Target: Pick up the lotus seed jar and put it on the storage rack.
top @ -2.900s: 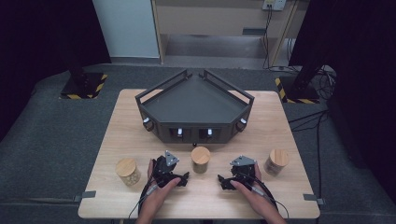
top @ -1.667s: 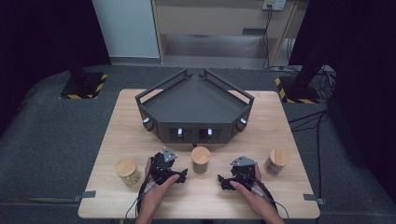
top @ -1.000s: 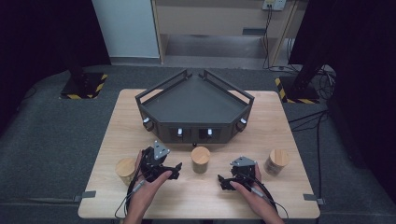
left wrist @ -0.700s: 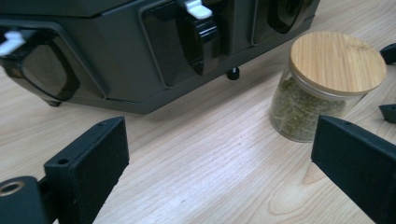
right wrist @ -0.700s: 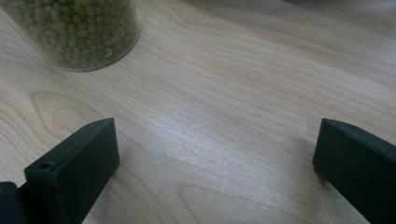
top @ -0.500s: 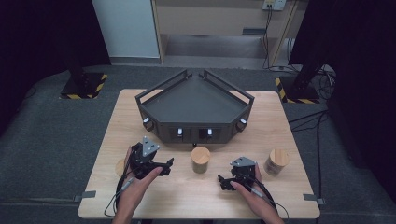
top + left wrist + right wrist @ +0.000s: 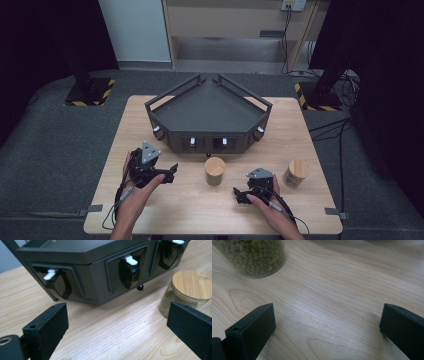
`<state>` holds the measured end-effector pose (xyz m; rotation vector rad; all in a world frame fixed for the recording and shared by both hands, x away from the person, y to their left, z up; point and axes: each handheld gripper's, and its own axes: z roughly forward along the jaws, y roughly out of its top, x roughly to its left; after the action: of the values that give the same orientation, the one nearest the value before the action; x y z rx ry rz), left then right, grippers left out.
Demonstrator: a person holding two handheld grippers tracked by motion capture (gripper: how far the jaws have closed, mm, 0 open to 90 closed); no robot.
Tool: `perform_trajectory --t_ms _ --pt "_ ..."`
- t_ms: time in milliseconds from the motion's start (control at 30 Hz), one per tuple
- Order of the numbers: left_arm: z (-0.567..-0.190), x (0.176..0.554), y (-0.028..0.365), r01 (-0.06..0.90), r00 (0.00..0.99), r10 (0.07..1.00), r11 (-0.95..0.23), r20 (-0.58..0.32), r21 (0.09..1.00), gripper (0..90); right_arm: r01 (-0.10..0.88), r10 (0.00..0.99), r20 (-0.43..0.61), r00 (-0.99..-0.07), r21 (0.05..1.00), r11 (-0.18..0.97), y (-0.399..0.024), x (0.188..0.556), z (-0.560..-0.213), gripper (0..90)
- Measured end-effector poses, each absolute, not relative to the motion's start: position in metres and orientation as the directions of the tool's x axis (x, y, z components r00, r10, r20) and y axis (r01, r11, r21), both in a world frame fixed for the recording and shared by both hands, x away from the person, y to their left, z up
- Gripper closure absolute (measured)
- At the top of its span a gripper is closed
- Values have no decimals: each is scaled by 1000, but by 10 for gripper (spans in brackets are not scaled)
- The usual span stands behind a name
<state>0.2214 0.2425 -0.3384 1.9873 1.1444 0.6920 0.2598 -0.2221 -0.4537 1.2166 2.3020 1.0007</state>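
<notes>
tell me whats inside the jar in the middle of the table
The middle jar has a wooden lid shut on top. Through its clear wall, the left gripper view shows a fine greenish filling; exactly what it is I can't tell, and the lid covers the filling's top.

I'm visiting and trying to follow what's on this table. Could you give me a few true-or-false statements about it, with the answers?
1. The left gripper has a jar clamped in its fingers. False: its fingers stand open over bare wood.
2. The middle jar has a wooden lid. True.
3. The right gripper is open. True.
4. The dark dispenser box stands on the floor. False: it stands on the wooden table.
5. The right jar lies tipped over. False: it stands upright.
</notes>
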Motion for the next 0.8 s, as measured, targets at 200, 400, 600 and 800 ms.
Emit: perform_trajectory --t_ms 200,400,600,800 --pt "-337 218 250 490 448 889 -331 93 806 29 574 822 18 -570 724 382 -222 260 -454 4" --pt "-339 217 264 497 435 898 -306 72 812 27 574 822 19 -570 724 382 -222 260 -454 4" --pt "-344 215 274 501 418 906 -289 65 816 28 574 822 19 -570 724 382 -222 260 -454 4" --pt "-346 211 280 493 413 908 -288 71 821 26 574 821 18 -570 724 382 -222 260 -454 4"
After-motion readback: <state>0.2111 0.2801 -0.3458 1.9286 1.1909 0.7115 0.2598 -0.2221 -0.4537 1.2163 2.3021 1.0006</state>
